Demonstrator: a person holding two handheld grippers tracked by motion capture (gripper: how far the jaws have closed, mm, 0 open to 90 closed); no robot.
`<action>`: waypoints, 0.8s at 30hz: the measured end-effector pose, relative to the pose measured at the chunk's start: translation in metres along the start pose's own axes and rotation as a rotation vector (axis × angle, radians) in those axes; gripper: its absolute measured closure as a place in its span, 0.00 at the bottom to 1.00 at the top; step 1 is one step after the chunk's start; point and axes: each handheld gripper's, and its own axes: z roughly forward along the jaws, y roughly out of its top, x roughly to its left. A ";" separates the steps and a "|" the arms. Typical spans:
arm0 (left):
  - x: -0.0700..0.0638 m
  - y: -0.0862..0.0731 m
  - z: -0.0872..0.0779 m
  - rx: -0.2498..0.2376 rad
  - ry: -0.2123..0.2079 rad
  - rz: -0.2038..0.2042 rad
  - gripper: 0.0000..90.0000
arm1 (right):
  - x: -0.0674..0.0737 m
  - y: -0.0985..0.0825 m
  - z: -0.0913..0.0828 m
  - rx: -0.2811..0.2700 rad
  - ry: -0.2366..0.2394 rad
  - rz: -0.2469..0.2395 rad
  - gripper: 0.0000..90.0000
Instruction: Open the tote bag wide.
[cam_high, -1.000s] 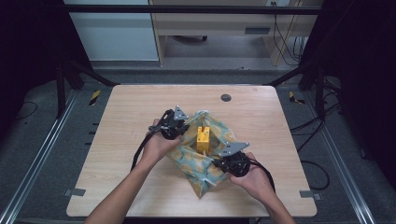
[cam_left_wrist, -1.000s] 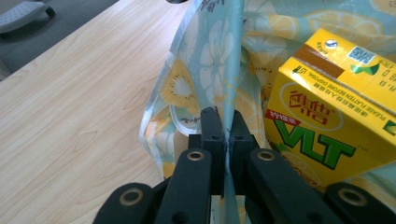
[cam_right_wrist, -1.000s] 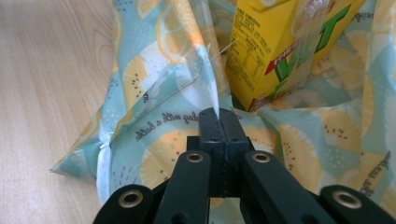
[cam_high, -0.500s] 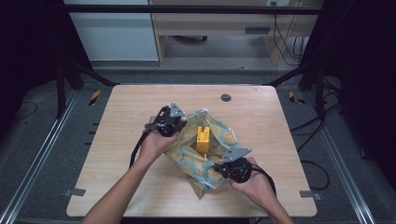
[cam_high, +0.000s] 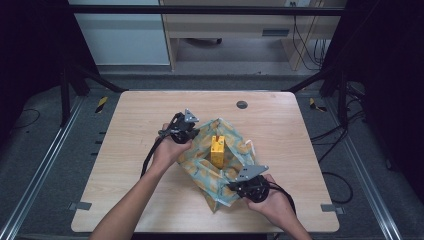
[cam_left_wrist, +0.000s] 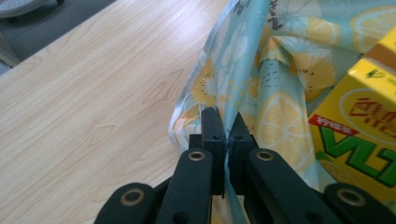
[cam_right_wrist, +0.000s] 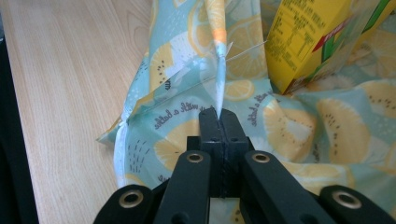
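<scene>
Lemon-printed, pale blue plastic fills the middle of the wooden table (cam_high: 280, 125): it's a thin bag (cam_high: 216, 176) lying a little toward the near edge, its mouth spread wide and facing up. Standing upright inside it, near the centre, is a yellow carton (cam_high: 217, 151) with green and red lettering on its side.

Over to the left gripper (cam_high: 192, 131), at the bag's far-left rim. Its jaws are pressed together with a fold of the bag's edge pinched between them, and in the left gripper view that sheet rises straight up out of the black jaws, the carton just beside them to the right. The person's left hand (cam_high: 169, 150) wraps the gripper body, its cable trailing back along the forearm toward the near edge.

Now the right gripper (cam_high: 235, 186), down at the bag's near-right rim. Jaws closed tight there too, clamped on a narrow pleat of the printed plastic; in the right gripper view the pleat stands up like a thin blade from the tips, with the carton's printed panel beyond it to the upper right. The right hand (cam_high: 272, 202) sits close to the table's near edge.

Between the two grips the bag's opening is held spread. A small dark round fitting (cam_high: 242, 104) sits in the tabletop near the far edge, well apart from the bag.
</scene>
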 end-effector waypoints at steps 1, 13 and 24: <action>0.000 -0.001 0.002 0.005 -0.001 -0.004 1.00 | 0.000 -0.001 0.000 0.002 -0.001 0.000 1.00; 0.001 -0.015 0.024 0.068 -0.016 -0.014 1.00 | 0.001 -0.015 -0.002 0.024 0.008 0.011 1.00; 0.006 -0.027 0.035 0.093 -0.013 -0.038 1.00 | 0.005 -0.022 -0.001 0.057 0.023 -0.001 1.00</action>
